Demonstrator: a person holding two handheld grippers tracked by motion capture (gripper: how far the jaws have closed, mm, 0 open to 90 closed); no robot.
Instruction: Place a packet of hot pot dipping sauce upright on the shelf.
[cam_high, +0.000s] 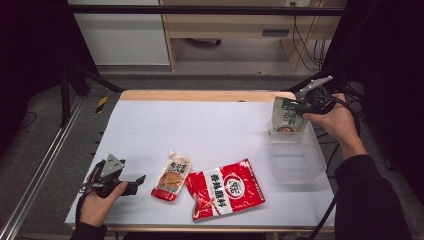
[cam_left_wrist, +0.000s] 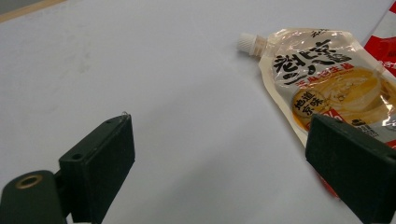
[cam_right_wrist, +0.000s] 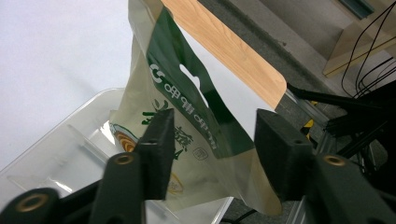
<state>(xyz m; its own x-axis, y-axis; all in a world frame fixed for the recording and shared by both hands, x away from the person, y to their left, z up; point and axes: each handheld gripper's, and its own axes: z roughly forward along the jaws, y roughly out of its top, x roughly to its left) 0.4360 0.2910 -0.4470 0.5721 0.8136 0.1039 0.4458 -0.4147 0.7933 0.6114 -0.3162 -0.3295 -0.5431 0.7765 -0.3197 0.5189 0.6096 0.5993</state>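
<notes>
Your right gripper has its two black jaws parted, and the green-and-cream plastic packet with a hang-hole at its top stands between them without either pad pressing on it. In the right gripper view one jaw lies in front of the packet's printed face and the other sits clear of its right edge. The packet is upright and slightly tilted, its lower end down inside the clear, rectangular plastic tub at the right side of the table, leaning at the tub's far end. In the high view your right hand holds the gripper just beside the packet's top.

Your left gripper rests low at the near left of the white table, jaws wide apart and nothing between them. Just beside it, toward the middle, lies the transparent spout pouch with a white cap and orange-brown contents, flat on the table with its cap pointing away from you. In the left gripper view the right-hand jaw overlaps the pouch's lower corner; I cannot tell whether it touches.

Next to the pouch, close at its right edge, lies the flat red-and-white foil sachet. Between these two and the tub the tabletop is bare white. A strip of pale wood edges the far side.
</notes>
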